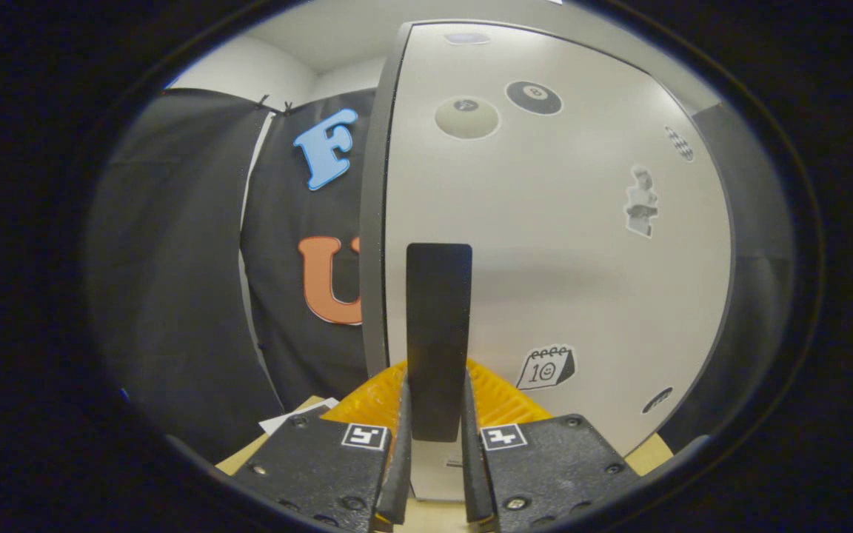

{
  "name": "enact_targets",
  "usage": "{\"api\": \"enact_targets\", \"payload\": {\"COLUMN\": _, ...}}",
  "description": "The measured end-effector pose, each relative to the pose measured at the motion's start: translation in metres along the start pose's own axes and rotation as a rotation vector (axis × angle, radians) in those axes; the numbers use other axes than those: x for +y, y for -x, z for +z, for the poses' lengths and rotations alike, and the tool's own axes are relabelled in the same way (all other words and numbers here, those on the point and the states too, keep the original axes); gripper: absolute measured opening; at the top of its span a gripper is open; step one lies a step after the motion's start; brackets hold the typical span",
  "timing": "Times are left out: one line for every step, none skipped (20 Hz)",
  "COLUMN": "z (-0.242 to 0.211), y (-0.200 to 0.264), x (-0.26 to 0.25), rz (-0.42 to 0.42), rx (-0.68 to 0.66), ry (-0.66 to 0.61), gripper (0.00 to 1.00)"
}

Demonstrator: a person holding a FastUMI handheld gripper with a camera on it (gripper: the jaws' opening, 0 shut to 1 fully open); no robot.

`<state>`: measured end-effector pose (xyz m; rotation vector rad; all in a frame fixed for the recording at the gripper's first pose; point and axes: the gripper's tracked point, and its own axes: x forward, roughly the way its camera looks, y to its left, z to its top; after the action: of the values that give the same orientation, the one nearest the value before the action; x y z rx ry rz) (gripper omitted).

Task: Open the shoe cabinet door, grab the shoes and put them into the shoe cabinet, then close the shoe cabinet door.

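Between the two fingers of the gripper stands the dark upright handle of the shoe cabinet door, and both fingers are clamped against its sides. The pale door rises just beyond, its left edge turned toward the camera, with several stickers on its face. Black cloth hangs well behind on the left

One white flat shoe cabinet door; one black bar handle, clamped by one gripper with two fingers; seven stickers, twelve to five o'clock on the door.
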<state>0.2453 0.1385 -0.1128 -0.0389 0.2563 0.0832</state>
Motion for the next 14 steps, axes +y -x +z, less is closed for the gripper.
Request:
{"api": "enact_targets", "payload": {"z": -0.001, "y": 0.003, "x": 0.0, "rz": 0.013, "rx": -0.001, "ry": 0.005, "gripper": 0.33}}
{"api": "enact_targets", "payload": {"z": -0.002, "y": 0.008, "x": 0.001, "rz": 0.026, "rx": 0.0, "ry": 0.012, "gripper": 0.33}}
{"api": "enact_targets", "payload": {"z": -0.004, "y": 0.011, "x": 0.002, "rz": 0.041, "rx": 0.005, "ry": 0.018, "gripper": 0.33}}
{"api": "enact_targets", "payload": {"z": -0.005, "y": 0.016, "x": 0.002, "rz": 0.057, "rx": 0.011, "ry": 0.025, "gripper": 0.33}}
{"api": "enact_targets", "payload": {"z": -0.006, "y": 0.025, "x": 0.001, "rz": 0.072, "rx": 0.015, "ry": 0.031, "gripper": 0.33}}
{"api": "enact_targets", "payload": {"z": -0.007, "y": 0.035, "x": 0.003, "rz": 0.086, "rx": 0.02, "ry": 0.035, "gripper": 0.33}}
{"api": "enact_targets", "payload": {"z": -0.008, "y": 0.045, "x": 0.003, "rz": 0.096, "rx": 0.025, "ry": 0.044, "gripper": 0.33}}
{"api": "enact_targets", "payload": {"z": -0.009, "y": 0.055, "x": -0.001, "rz": 0.105, "rx": 0.026, "ry": 0.055, "gripper": 0.33}}
{"api": "enact_targets", "payload": {"z": -0.009, "y": 0.061, "x": -0.002, "rz": 0.114, "rx": 0.025, "ry": 0.067, "gripper": 0.33}}
{"api": "enact_targets", "payload": {"z": -0.01, "y": 0.068, "x": -0.003, "rz": 0.126, "rx": 0.023, "ry": 0.078, "gripper": 0.33}}
{"api": "enact_targets", "payload": {"z": -0.013, "y": 0.076, "x": -0.005, "rz": 0.142, "rx": 0.021, "ry": 0.084, "gripper": 0.33}}
{"api": "enact_targets", "payload": {"z": -0.015, "y": 0.086, "x": -0.007, "rz": 0.159, "rx": 0.02, "ry": 0.09, "gripper": 0.33}}
{"api": "enact_targets", "payload": {"z": -0.016, "y": 0.097, "x": -0.012, "rz": 0.176, "rx": 0.017, "ry": 0.096, "gripper": 0.33}}
{"api": "enact_targets", "payload": {"z": -0.017, "y": 0.105, "x": -0.014, "rz": 0.193, "rx": 0.014, "ry": 0.097, "gripper": 0.33}}
